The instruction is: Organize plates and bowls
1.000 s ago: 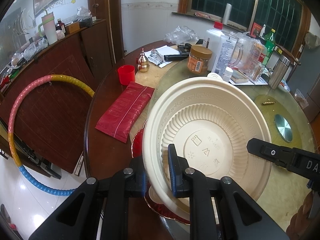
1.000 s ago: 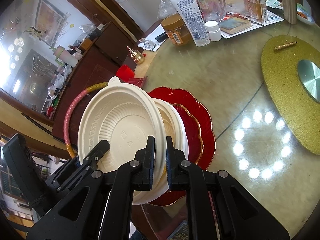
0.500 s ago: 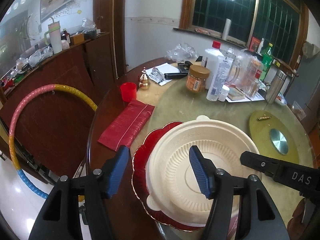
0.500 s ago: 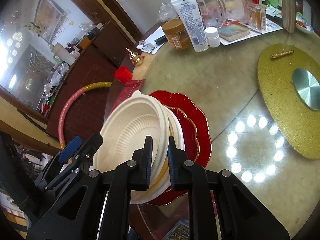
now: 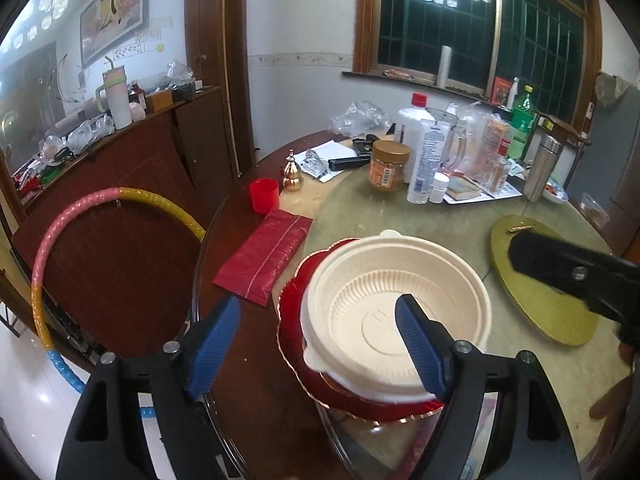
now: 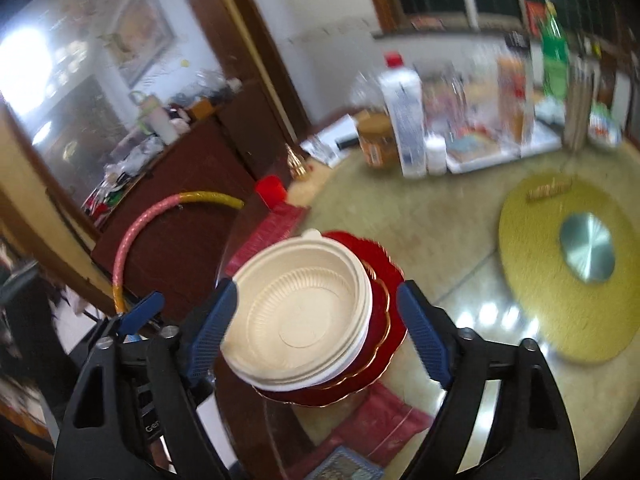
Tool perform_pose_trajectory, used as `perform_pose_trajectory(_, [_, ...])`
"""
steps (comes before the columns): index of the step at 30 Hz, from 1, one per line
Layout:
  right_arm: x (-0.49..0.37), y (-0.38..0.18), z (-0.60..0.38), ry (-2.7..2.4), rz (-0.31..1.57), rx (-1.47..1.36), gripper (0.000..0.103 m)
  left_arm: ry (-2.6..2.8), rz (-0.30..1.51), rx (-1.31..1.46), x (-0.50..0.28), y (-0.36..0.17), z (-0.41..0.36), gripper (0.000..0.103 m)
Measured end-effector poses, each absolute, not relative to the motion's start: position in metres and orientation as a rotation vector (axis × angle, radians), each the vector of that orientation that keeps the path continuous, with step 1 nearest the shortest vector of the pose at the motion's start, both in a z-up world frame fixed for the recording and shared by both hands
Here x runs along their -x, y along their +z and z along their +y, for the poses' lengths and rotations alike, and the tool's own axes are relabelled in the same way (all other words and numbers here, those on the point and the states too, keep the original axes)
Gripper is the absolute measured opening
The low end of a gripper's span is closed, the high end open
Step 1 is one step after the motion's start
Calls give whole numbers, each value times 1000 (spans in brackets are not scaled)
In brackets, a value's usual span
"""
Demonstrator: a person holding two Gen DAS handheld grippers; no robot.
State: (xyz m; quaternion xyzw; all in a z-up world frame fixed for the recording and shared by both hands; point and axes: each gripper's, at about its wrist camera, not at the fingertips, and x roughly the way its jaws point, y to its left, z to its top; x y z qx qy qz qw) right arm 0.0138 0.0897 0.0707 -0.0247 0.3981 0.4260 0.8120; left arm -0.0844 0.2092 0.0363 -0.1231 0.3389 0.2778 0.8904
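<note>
A cream ribbed bowl (image 5: pixel 396 308) sits nested on other cream bowls, which rest on stacked red scalloped plates (image 5: pixel 292 320) at the near edge of the round table. The same stack shows in the right wrist view (image 6: pixel 300 312) with the red plates (image 6: pixel 384 292) under it. My left gripper (image 5: pixel 318 340) is open and empty, raised above and in front of the stack. My right gripper (image 6: pixel 316 328) is open and empty, also above the stack; its view is blurred.
A red packet (image 5: pixel 264 256), a red cup (image 5: pixel 264 195) and a small brass pot (image 5: pixel 292 168) lie to the left rear. Bottles, a jar (image 5: pixel 389 165) and a flask (image 5: pixel 538 168) crowd the far side. A gold turntable (image 6: pixel 572 268) sits right. A hoop (image 5: pixel 48 256) leans off-table.
Both grippers let go of the cream bowl, opened and lifted back. The bowl went from tilted on edge to lying flat in the stack.
</note>
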Motion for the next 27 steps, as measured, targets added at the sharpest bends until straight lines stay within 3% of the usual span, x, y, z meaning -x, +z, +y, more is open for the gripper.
perform_pose_trajectory(3, [4, 80, 84, 941, 751, 108, 103, 581, 702, 241, 89, 37, 205, 80])
perform_pose_trajectory(27, [44, 67, 60, 909, 694, 426, 103, 554, 766, 300, 99, 27, 199, 80])
